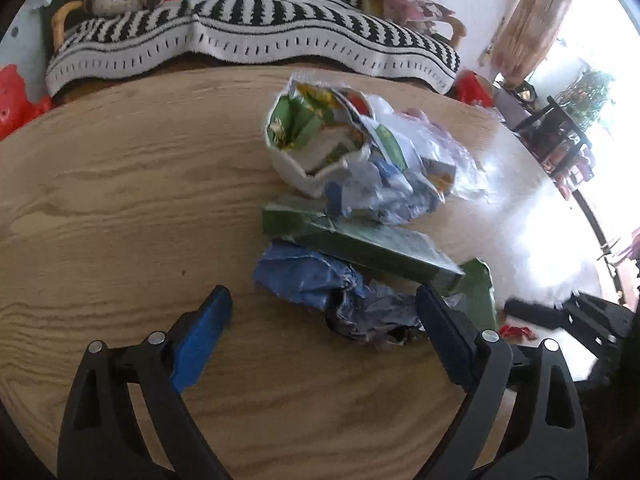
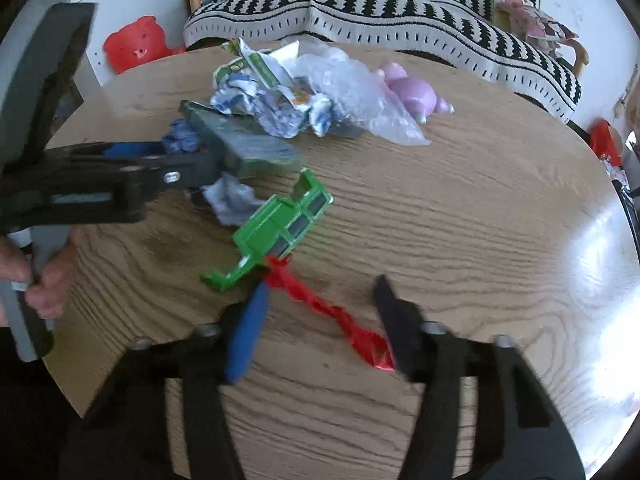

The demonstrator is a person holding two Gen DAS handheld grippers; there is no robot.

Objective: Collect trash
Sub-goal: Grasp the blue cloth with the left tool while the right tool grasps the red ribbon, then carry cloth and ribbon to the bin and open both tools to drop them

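Note:
A pile of trash lies on the round wooden table (image 1: 100, 200). In the left wrist view my left gripper (image 1: 324, 300) is open, its fingers either side of a crumpled blue wrapper (image 1: 308, 280). Behind it lie a dark green box (image 1: 360, 244) and a white bag of crumpled wrappers (image 1: 320, 136). In the right wrist view my right gripper (image 2: 320, 292) is open over a twisted red wrapper (image 2: 320, 308). A bright green plastic piece (image 2: 280, 228) lies just beyond. My left gripper (image 2: 188, 160) shows there at the left, by the blue wrapper (image 2: 182, 140).
A purple toy (image 2: 412, 94) and clear plastic wrap (image 2: 352, 92) lie at the table's far side. A sofa with a black-and-white striped blanket (image 1: 248, 36) stands behind the table. A red bear-shaped object (image 2: 136, 44) is at the far left.

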